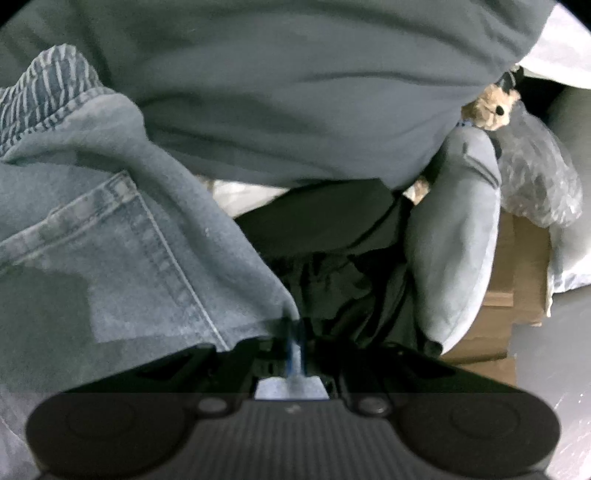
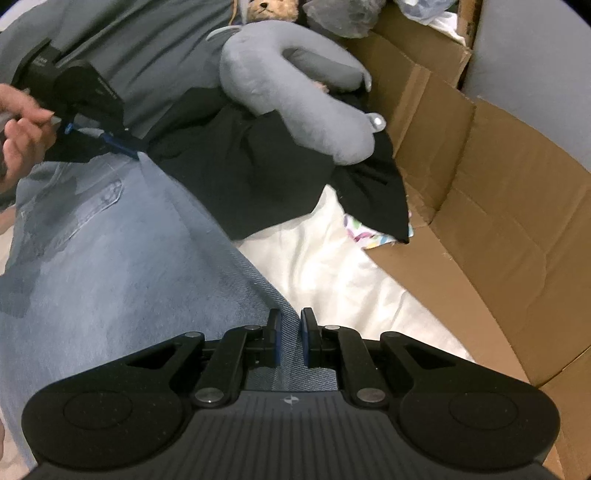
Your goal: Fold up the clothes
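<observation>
Light blue jeans (image 2: 110,258) hang stretched between both grippers over a white bed. My right gripper (image 2: 290,332) is shut on the jeans, with a fold of their edge pinched between the blue pads. In the right wrist view, my left gripper (image 2: 131,149) grips the far edge of the jeans beside a hand (image 2: 22,129). In the left wrist view the jeans (image 1: 110,240) fill the left side, a back pocket showing. Their edge runs down into my shut left gripper (image 1: 295,332).
A grey neck pillow (image 2: 295,92) lies on a black garment (image 2: 258,173) just beyond the jeans, with a teddy bear (image 2: 273,9) behind. An opened cardboard box (image 2: 498,203) lines the right side. White bedding (image 2: 332,277) lies underneath. A grey cloth (image 1: 295,92) spreads across the back.
</observation>
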Action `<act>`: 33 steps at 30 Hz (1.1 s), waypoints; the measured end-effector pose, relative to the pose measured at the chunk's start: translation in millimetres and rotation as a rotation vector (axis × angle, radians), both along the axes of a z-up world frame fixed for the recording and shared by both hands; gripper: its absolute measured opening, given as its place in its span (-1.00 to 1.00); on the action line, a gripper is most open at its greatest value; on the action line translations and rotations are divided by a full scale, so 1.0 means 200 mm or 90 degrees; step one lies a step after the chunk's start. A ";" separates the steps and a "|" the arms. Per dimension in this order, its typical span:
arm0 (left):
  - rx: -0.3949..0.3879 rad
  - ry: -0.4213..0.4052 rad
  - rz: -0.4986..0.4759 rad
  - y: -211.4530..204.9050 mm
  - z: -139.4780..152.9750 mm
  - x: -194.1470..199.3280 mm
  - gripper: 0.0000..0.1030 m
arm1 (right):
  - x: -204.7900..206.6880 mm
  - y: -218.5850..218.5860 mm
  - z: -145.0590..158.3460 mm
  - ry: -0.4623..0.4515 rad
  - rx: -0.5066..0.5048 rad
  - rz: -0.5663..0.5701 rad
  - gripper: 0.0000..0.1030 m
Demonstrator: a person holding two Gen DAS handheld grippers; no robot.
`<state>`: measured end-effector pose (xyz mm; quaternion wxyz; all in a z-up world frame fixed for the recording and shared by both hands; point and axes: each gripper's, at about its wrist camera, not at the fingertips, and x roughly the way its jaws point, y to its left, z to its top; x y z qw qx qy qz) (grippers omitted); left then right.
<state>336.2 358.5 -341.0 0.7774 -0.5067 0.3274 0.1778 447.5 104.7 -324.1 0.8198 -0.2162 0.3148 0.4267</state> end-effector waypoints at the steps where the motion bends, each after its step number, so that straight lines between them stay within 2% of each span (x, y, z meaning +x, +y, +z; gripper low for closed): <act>1: 0.002 0.007 0.000 0.00 0.00 0.00 -0.94 | 0.01 0.01 0.00 0.003 -0.002 -0.004 -0.84; 4: -0.008 0.024 0.007 0.01 -0.05 0.00 -0.93 | 0.06 0.05 -0.07 0.024 -0.022 -0.010 -0.83; 9: 0.016 0.018 -0.012 0.01 -0.12 0.05 -0.90 | 0.12 0.10 -0.23 0.051 -0.042 -0.021 -0.81; 13: 0.003 0.021 -0.036 0.03 -0.09 0.03 -0.80 | 0.12 0.09 -0.23 0.060 -0.029 -0.049 -0.70; 15: 0.040 0.025 -0.067 0.03 -0.01 0.00 -0.68 | 0.10 0.05 -0.18 0.056 -0.009 -0.063 -0.65; 17: 0.089 0.028 -0.084 0.02 0.08 -0.06 -0.47 | 0.06 0.02 -0.13 0.045 0.015 -0.068 -0.59; 19: 0.124 0.016 -0.083 0.05 0.15 -0.14 -0.43 | 0.02 -0.01 -0.10 0.040 0.031 -0.063 -0.58; 23: 0.221 0.036 -0.057 0.13 0.26 -0.27 -0.46 | -0.08 -0.02 -0.08 0.031 0.050 -0.054 -0.55; 26: 0.249 0.051 -0.050 0.19 0.25 -0.31 -0.50 | -0.12 -0.03 -0.11 0.042 0.057 -0.059 -0.55; 30: 0.315 0.073 -0.057 0.23 0.20 -0.31 -0.50 | -0.14 -0.05 -0.15 0.047 0.053 -0.081 -0.53; 33: 0.294 0.087 -0.048 0.28 0.12 -0.31 -0.60 | -0.14 -0.06 -0.18 0.054 0.045 -0.099 -0.53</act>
